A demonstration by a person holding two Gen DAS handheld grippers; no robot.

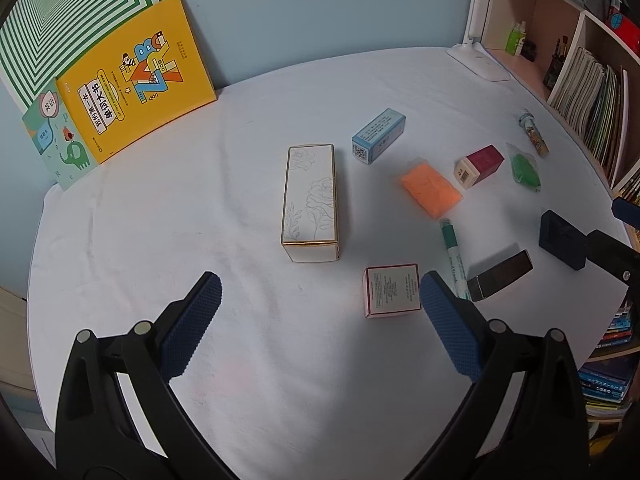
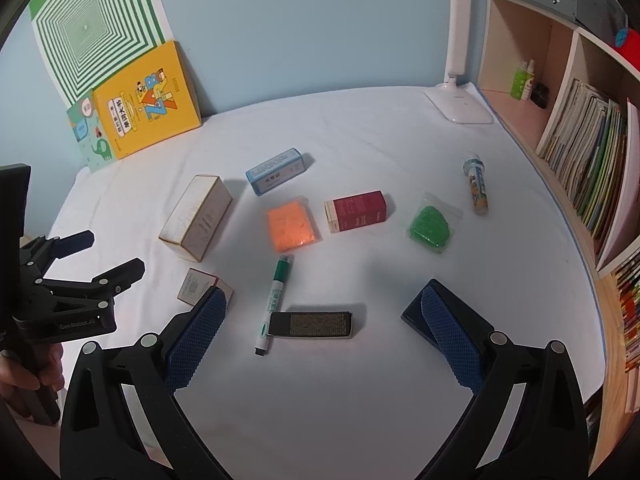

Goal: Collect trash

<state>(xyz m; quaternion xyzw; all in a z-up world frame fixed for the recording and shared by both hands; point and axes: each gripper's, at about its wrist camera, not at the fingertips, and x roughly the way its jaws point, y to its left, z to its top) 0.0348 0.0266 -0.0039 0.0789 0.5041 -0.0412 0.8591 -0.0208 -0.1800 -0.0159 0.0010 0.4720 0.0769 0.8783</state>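
Left gripper (image 1: 320,312) hangs wide apart and empty just short of the small red-edged box (image 1: 391,290) on the table (image 1: 240,360); light, stiff card, best pinched across its flat sides. Right gripper (image 2: 322,320) likewise gapes above the dark box (image 2: 310,324).

Orange packet (image 2: 293,229), green marker (image 2: 275,301) (white barrel).

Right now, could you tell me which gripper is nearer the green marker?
Right. The right gripper hovers over the green marker; the left gripper sits off to its left.
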